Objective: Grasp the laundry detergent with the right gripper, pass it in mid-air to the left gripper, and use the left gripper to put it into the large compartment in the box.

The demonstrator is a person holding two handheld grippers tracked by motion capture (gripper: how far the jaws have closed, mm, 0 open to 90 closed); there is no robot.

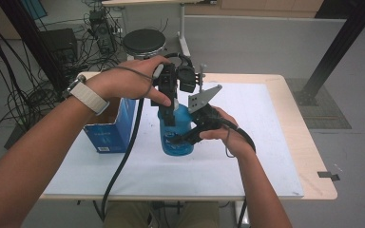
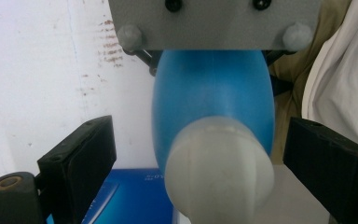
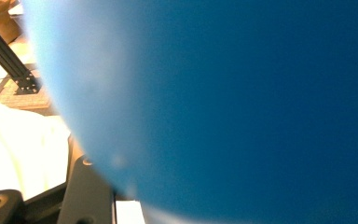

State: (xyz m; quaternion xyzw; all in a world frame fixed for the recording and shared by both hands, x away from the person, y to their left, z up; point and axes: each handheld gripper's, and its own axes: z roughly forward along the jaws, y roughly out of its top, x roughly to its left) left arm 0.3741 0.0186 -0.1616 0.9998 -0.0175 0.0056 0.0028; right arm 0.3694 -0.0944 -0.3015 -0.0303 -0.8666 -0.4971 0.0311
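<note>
1. Biggest risk: the blue bottle (image 1: 177, 135) tips. It stands upright at centre frame of the high view on the white mat (image 1: 247, 156). The right tool (image 1: 196, 135) comes in from the right and is clamped on its body. If that hold slips while the top is worked, I judge the bottle would topple toward the blue box (image 1: 116, 128) just left of it.
2. Left tool (image 1: 170, 116) hangs over the bottle from above. In the left gripper view its jaws stand apart on either side of the white cap (image 2: 219, 170), not touching it. If they close off-centre, the pads could skid off the rounded cap.
3. Closing or twisting too hard on the cap could turn the whole bottle inside the right tool's grip; the smooth plastic looks slippery.
4. The two tools are near each other above the bottle. The grey plate (image 1: 203, 97) could knock the left tool.
5. Left cable (image 1: 123, 156) trails across the mat and could snag the box.
</note>
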